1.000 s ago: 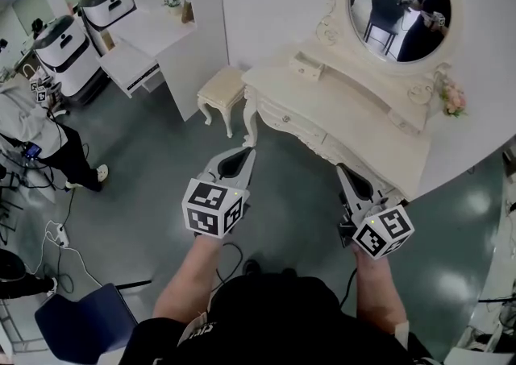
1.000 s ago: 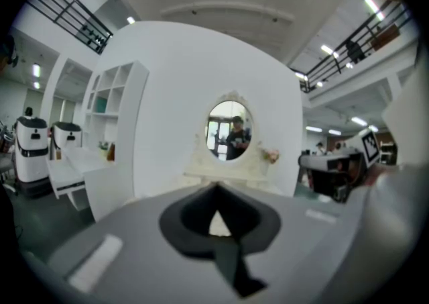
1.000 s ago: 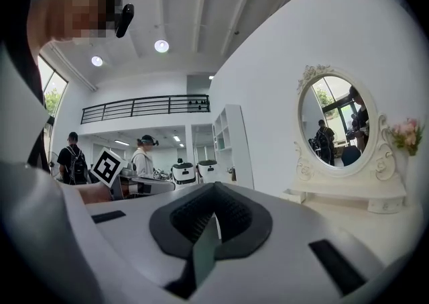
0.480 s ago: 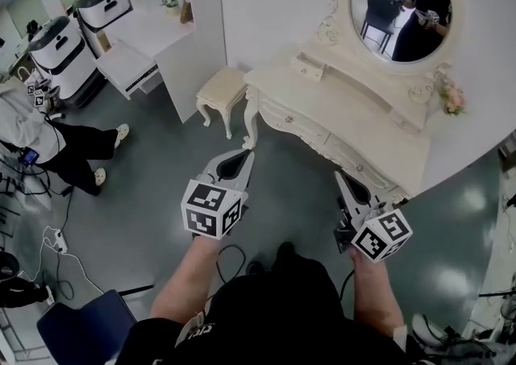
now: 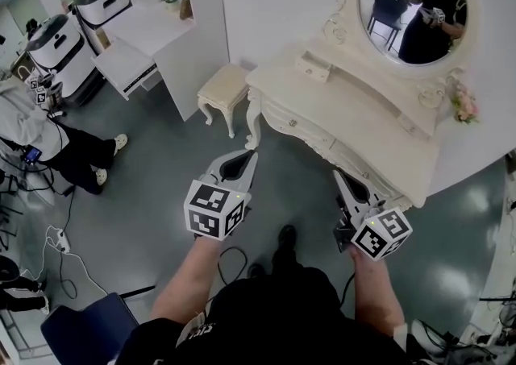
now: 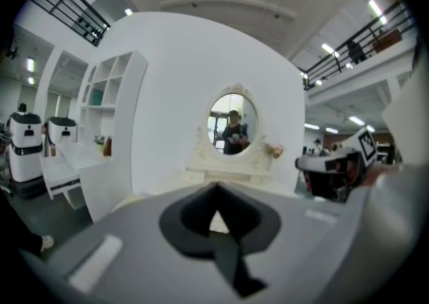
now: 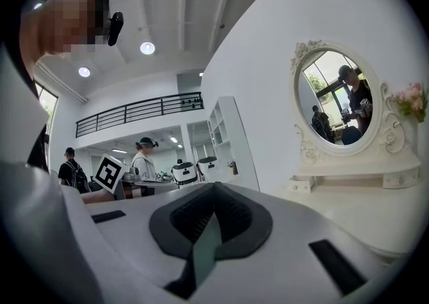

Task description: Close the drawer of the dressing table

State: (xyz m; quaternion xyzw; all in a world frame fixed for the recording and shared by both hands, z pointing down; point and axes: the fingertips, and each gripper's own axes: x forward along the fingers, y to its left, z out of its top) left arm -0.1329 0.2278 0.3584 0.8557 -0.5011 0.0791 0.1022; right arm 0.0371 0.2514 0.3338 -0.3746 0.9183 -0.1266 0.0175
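Note:
The cream dressing table (image 5: 363, 126) with its oval mirror (image 5: 415, 5) stands ahead and to the right. A small drawer (image 5: 313, 67) on its raised back shelf sticks out a little; the right gripper view shows that drawer (image 7: 301, 184) below the mirror. My left gripper (image 5: 251, 154) is shut and empty, its tips in the air short of the table's left leg. My right gripper (image 5: 338, 173) is also shut and empty, near the table's front edge. The left gripper view has the table (image 6: 231, 172) straight ahead beyond the closed left gripper (image 6: 216, 187).
A small cream stool (image 5: 222, 85) stands left of the table. A white shelf unit with a desk (image 5: 153, 33) and two white machines (image 5: 56, 41) are at the far left. A person (image 5: 32, 130) sits on the floor there. A blue chair (image 5: 81, 331) is behind me.
Both grippers have edged toward the dressing table and slightly down, still shut. The person on the floor at the left has shifted their legs.

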